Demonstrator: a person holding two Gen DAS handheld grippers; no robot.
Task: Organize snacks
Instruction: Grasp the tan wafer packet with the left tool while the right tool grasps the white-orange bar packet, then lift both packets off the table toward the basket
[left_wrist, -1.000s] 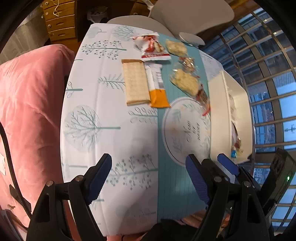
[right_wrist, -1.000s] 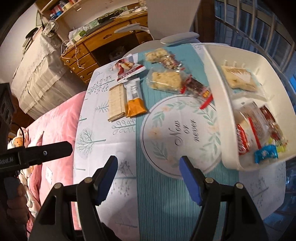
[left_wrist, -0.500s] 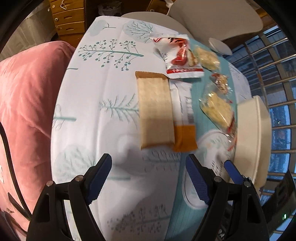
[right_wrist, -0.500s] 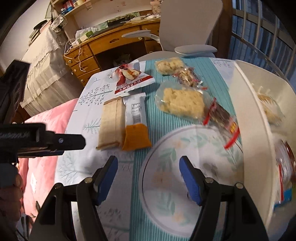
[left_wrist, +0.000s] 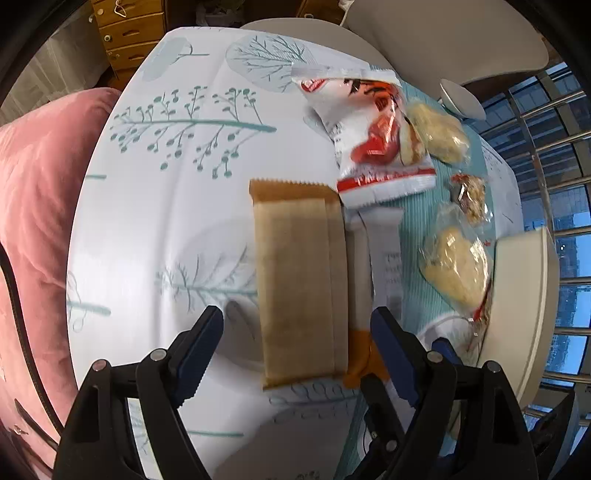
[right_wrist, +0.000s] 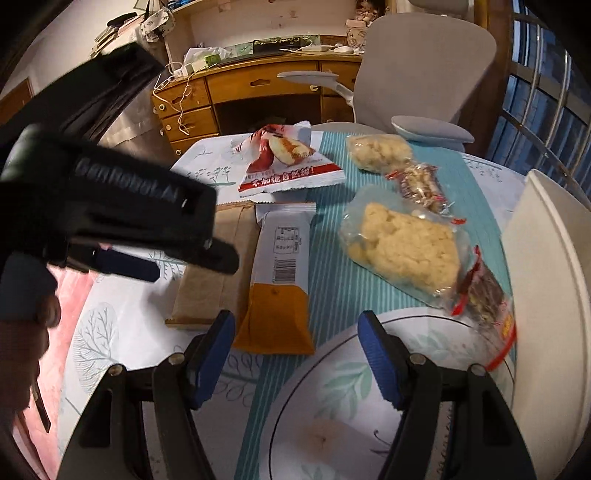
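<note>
Left gripper (left_wrist: 297, 334) jaws wide, empty, straddling near end of brown wafer pack (left_wrist: 301, 280) on tablecloth. Right gripper (right_wrist: 297, 339) open, empty, above orange-and-white bar (right_wrist: 282, 273) (packs touch side by side). Advice: descend square, pinch one pack only. Beyond: white bin (right_wrist: 546, 288).

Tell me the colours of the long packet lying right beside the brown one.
White with an orange end, packet; right wrist view shows it best.

Table: round, under a white cloth (left_wrist: 155, 236) with blue-green trees.
Chair: a grey chair (right_wrist: 424, 59) stands behind it.
Desk: a wooden desk (right_wrist: 258, 85) with drawers, by the wall.
Window: a barred window (left_wrist: 554, 155), blue outside.
Left: something soft and pink (left_wrist: 33, 206).
</note>
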